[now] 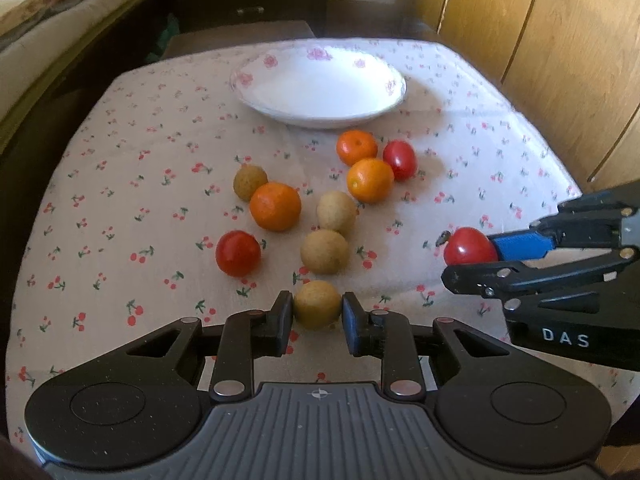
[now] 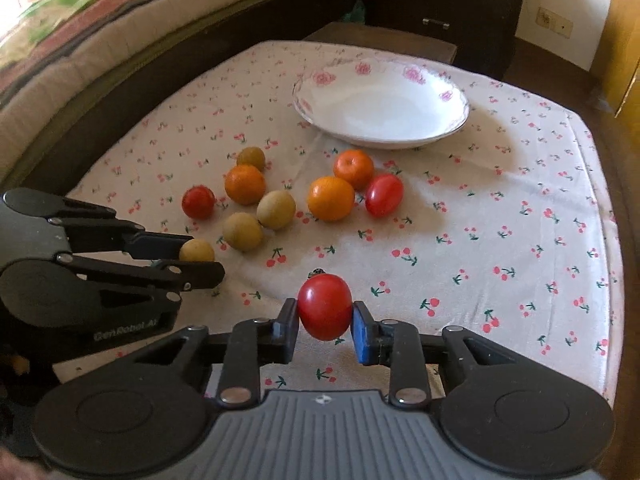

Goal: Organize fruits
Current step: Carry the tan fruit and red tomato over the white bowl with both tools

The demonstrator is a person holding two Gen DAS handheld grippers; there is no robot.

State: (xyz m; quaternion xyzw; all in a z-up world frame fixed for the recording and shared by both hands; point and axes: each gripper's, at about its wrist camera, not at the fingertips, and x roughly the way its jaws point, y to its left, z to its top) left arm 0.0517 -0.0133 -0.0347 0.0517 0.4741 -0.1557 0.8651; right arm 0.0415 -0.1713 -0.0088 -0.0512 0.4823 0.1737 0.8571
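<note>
Two fruits gripped at once, plate not yet loaded.

A tan longan [image 1: 317,304] is clamped between the nearly closed jaws of the left gripper [image 1: 317,314]; a cherry tomato [image 2: 325,306], glossy red with a dark stem end, is pinched likewise by the right gripper [image 2: 325,320]. Both are held on the near side of the white floral plate [image 2: 452,92], well apart from it, low over the cherry-print cloth [image 2: 500,240]. Between them and the plate, loose mandarins, longans and tomatoes are scattered. Pick-up step is judged complete. Next, a lift and carry over the pile to the plate is called for, with pressure kept light on the soft tomato.
</note>
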